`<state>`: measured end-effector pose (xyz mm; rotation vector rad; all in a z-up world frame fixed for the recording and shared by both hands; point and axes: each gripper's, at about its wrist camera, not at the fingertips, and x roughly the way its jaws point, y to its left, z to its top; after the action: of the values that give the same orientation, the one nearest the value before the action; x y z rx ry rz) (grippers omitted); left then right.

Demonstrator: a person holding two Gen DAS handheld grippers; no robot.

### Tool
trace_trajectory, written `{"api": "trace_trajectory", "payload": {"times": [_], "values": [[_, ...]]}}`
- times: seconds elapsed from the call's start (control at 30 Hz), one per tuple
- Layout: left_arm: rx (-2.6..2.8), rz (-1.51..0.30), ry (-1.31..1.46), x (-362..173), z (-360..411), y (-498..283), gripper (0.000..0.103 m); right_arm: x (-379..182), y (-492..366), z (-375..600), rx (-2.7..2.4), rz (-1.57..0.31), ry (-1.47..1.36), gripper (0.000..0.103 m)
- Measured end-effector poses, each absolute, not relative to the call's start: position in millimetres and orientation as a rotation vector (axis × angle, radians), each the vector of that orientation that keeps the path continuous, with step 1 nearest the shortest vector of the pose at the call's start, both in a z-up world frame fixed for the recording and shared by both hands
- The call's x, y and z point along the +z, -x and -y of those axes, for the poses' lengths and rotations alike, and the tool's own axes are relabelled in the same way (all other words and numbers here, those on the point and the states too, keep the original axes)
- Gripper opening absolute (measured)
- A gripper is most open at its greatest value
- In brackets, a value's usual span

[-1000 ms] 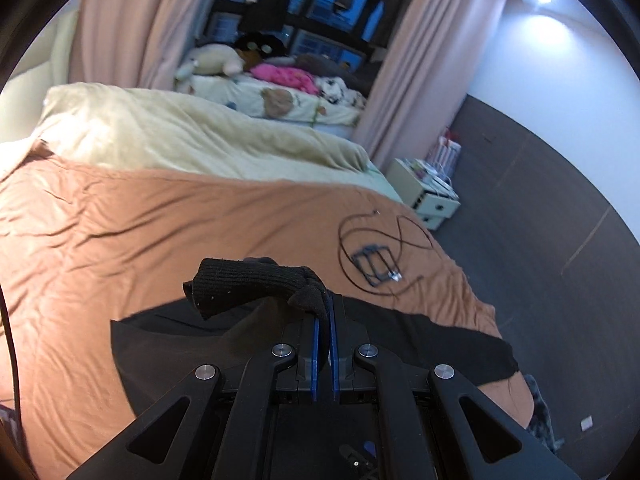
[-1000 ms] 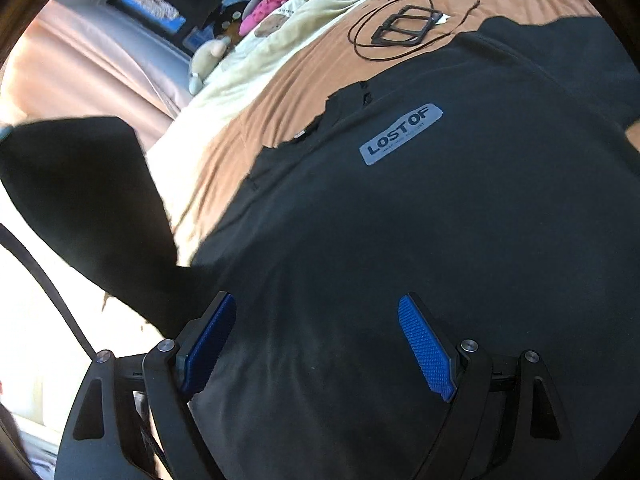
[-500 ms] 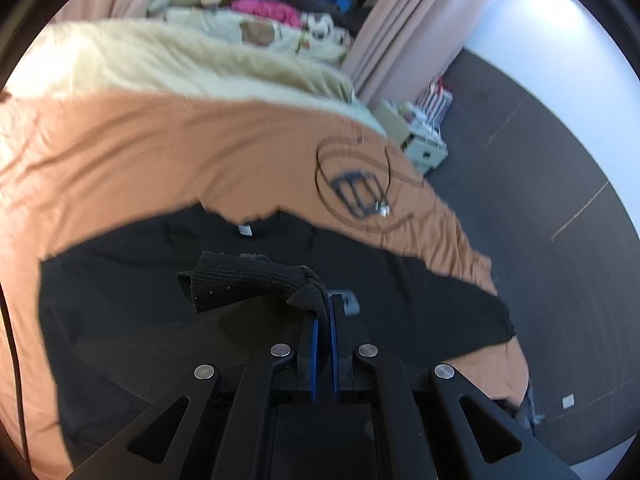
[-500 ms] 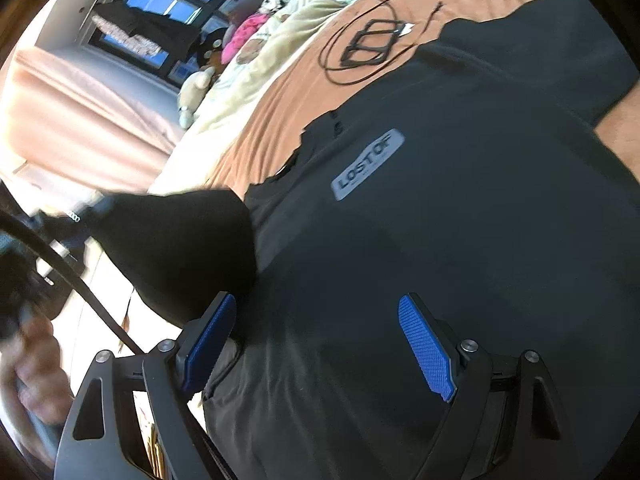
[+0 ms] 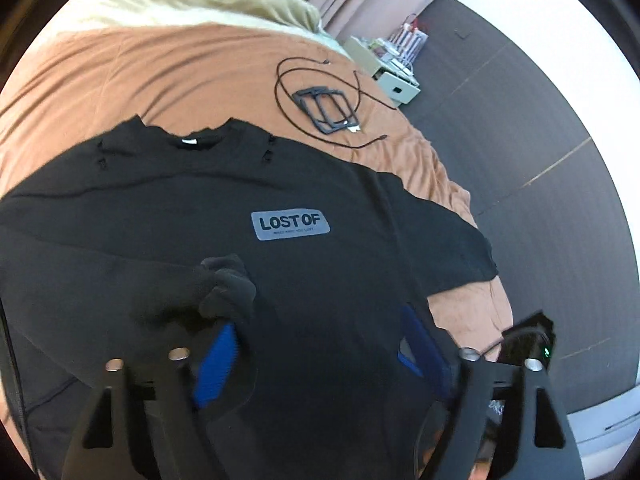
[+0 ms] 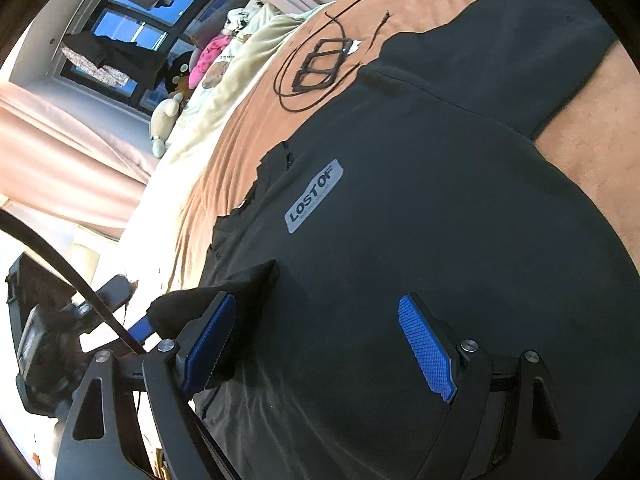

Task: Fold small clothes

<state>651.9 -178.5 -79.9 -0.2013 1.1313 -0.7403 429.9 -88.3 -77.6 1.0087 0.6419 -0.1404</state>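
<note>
We hold a claw in each hand above a black T-shirt spread face up on a bed with an orange-brown blanket; our left claw is spread wide over the shirt's lower front, a bunched fold of its sleeve lying just beside the left blue pad; a grey patch reading "LOST OF" sits mid-chest; beyond the collar, a coiled black cable and dark frame lie on the blanket; our right claw is likewise spread over the shirt, gripping nothing; the sleeve fold touches its left pad.
</note>
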Motion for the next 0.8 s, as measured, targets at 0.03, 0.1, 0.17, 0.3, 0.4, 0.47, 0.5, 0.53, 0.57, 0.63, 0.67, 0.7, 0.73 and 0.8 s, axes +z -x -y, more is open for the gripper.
{"api": "trace_trajectory", "payload": {"times": [0.03,0.1,0.17,0.3,0.4,0.47,0.5,0.53,0.57,0.63,0.67,0.7,0.73,0.8], "values": [[-0.742,-1.129,0.203,-76,172,-650,0.082,-76,-432,86,-0.133,-0.641,-0.999,0.083],[-0.741,-1.121,0.206,-70,161,-648,0.082,-74,-435,82,-0.116,-0.638,-0.984,0.083],[-0.728,-1.111,0.194,-64,147,-644,0.082,-71,-439,79,-0.104,-0.634,-0.962,0.083],[-0.682,-1.098,0.183,-55,119,-639,0.082,-65,-446,69,-0.080,-0.633,-0.920,0.083],[-0.661,-1.103,0.181,-53,100,-633,0.082,-65,-450,65,-0.059,-0.641,-0.904,0.083],[-0.631,-1.103,0.155,-54,87,-629,0.082,-65,-453,62,-0.050,-0.651,-0.882,0.083],[-0.615,-1.102,0.142,-55,80,-627,0.082,-64,-456,60,-0.040,-0.659,-0.870,0.083],[-0.591,-1.101,0.127,-57,72,-626,0.082,-64,-460,59,-0.028,-0.665,-0.859,0.083],[-0.564,-1.101,0.114,-60,63,-625,0.082,-64,-463,57,-0.017,-0.672,-0.843,0.083],[-0.504,-1.106,0.099,-68,45,-626,0.082,-62,-468,52,-0.007,-0.689,-0.809,0.083],[-0.475,-1.112,0.099,-72,37,-627,0.082,-61,-471,50,-0.001,-0.699,-0.791,0.083],[-0.449,-1.120,0.102,-76,28,-628,0.081,-60,-475,46,0.008,-0.707,-0.770,0.083],[-0.421,-1.128,0.108,-81,17,-629,0.077,-59,-479,42,0.014,-0.715,-0.748,0.083],[-0.383,-1.145,0.125,-90,0,-630,0.073,-53,-485,34,0.018,-0.727,-0.705,0.083]]}}
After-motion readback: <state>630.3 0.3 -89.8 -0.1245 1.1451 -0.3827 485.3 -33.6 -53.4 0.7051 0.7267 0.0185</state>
